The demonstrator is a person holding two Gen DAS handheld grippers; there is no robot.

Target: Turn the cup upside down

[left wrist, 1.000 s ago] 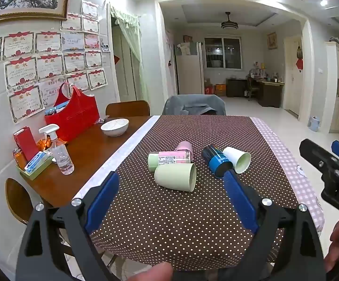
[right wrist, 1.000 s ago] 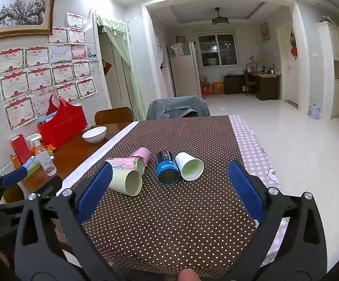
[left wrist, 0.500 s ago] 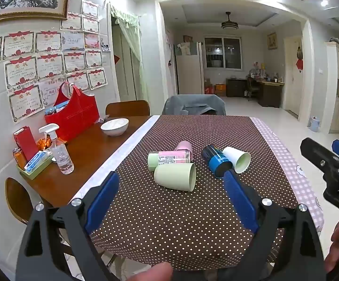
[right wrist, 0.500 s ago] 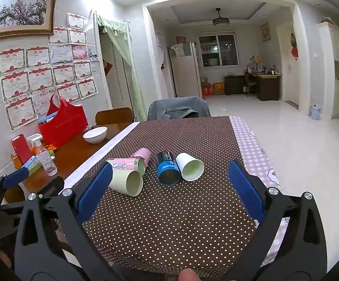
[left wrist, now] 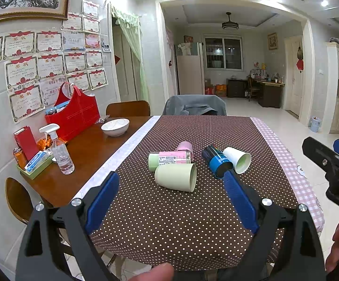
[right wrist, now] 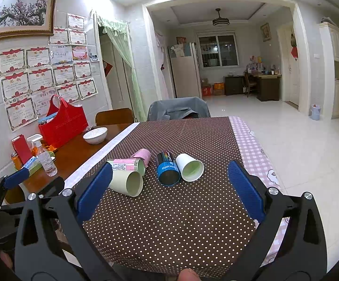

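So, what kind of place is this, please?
Most likely a family home's dining area: a dining table with a dotted cloth, award certificates on the wall, and a fridge in the room beyond.

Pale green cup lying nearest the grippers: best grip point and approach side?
Probably the side wall mid-body of the pale green cup, fingers coming from above across its width. It lies on its side on the dotted cloth, mouth toward the right gripper, near side clear, the labelled cup just behind.

White bowl (left wrist: 115, 127), red bag (left wrist: 74, 114) and spray bottle (left wrist: 60, 151) on wooden table (left wrist: 92, 147).
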